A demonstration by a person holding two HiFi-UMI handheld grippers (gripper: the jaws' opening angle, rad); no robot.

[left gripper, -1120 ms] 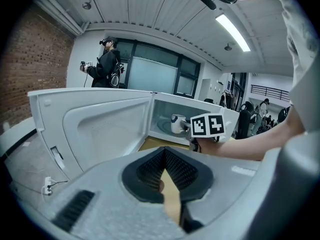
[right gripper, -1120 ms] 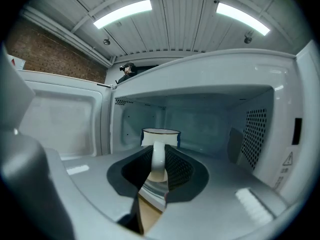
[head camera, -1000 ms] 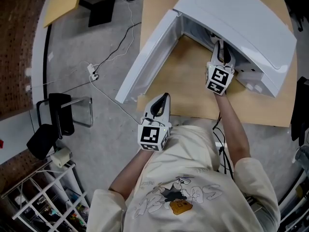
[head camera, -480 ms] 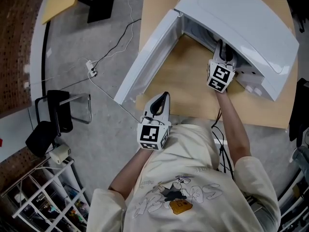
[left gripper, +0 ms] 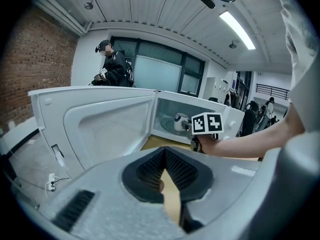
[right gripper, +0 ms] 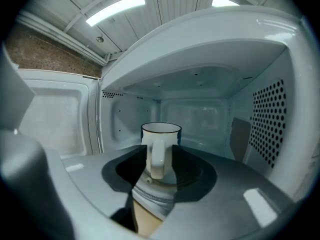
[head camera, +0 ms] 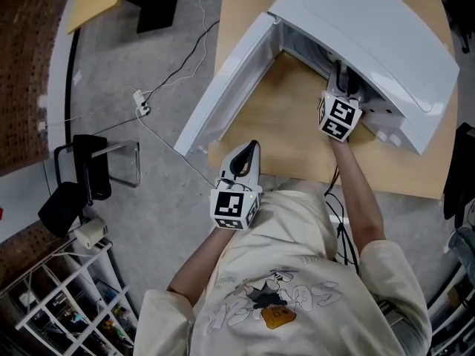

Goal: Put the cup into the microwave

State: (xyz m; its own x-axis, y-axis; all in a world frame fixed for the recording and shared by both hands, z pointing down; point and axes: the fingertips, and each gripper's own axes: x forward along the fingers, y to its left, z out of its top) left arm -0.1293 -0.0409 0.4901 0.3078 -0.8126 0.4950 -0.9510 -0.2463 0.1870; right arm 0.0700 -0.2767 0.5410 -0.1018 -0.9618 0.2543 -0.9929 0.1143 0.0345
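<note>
deep inside the open microwave (head camera: 371, 35), at the upper right of the head view, the right gripper (right gripper: 158, 147) is clamped on the handle of a white cup (right gripper: 161, 131) with a dark rim. the cup stands upright at the centre of the right gripper view, its base seemingly down on the microwave's floor. at the lower middle of the head view, the left gripper (left gripper: 164, 151) hangs near the person's chest, jaws together on nothing, well apart from the swung-out door (head camera: 223, 87). the cup looks like enamel or ceramic: stiff, smooth, fairly light if empty, and liable to chip if knocked. the handle is the natural hold, though so narrow a loop may let the cup swing, so a gentle release seems wise.
</note>
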